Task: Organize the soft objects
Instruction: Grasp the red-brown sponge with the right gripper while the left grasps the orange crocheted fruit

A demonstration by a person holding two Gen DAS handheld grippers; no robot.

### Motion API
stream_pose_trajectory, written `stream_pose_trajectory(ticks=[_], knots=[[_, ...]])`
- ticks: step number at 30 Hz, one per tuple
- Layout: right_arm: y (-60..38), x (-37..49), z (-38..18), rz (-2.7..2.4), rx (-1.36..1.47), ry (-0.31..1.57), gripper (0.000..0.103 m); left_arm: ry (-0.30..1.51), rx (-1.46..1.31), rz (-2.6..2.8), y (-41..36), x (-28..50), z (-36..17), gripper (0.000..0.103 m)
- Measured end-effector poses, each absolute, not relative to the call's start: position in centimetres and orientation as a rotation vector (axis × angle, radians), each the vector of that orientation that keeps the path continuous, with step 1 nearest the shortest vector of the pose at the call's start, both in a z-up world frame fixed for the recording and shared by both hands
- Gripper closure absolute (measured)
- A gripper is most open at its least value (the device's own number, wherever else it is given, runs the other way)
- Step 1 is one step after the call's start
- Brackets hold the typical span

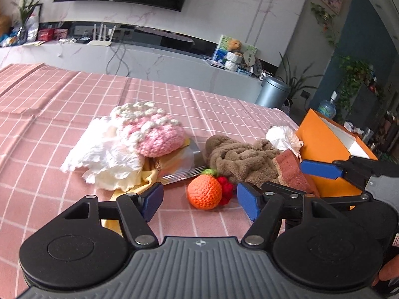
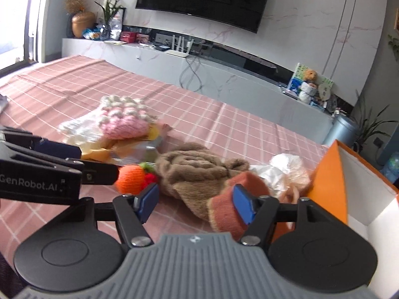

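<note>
Soft things lie in a row on the pink checked tablecloth (image 1: 49, 104). A pink and white crochet piece (image 1: 152, 132) rests on crumpled white cloth (image 1: 99, 157). A crochet orange (image 1: 205, 191) with red berries lies just ahead of my open, empty left gripper (image 1: 200, 200). A brown fluffy towel (image 1: 239, 159) and a red-brown sponge (image 1: 291, 172) lie to its right, beside an open orange box (image 1: 321, 144). My right gripper (image 2: 195, 203) is open and empty, close over the towel (image 2: 194, 167) and the sponge (image 2: 224, 211). The orange (image 2: 131, 178) and box (image 2: 334, 174) show there too.
A silvery packet (image 1: 184, 164) and yellow cloth lie under the pile. A white bag with a pale knit thing (image 1: 281, 134) lies by the box. A TV shelf (image 1: 154, 57) and a grey bin (image 1: 273, 92) stand beyond the table's far edge.
</note>
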State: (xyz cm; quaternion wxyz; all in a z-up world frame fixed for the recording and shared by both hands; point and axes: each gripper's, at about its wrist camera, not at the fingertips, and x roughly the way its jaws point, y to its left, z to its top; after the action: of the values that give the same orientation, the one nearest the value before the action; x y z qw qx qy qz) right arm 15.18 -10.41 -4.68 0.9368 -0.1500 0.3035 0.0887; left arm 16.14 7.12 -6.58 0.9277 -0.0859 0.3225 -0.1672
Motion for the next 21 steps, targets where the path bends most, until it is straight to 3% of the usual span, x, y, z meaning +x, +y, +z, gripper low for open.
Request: stream_pose_trajectory(ticks=[15, 19, 21], knots=[[-12.4, 16.4, -7.7, 0.101, -0.449, 0.690, 0.033, 0.756, 0.030, -0.412, 3.0, 19.6, -9.0, 0.024], [-12.5, 16.6, -8.0, 0.097, -0.451, 0.687, 0.037, 0.774, 0.032, -0.411, 2.8, 19.7, -9.3, 0.040], [-12.5, 16.6, -8.1, 0.093, -0.455, 0.683, 0.042, 0.774, 0.029, -0.409, 2.9, 19.8, -9.2, 0.041]])
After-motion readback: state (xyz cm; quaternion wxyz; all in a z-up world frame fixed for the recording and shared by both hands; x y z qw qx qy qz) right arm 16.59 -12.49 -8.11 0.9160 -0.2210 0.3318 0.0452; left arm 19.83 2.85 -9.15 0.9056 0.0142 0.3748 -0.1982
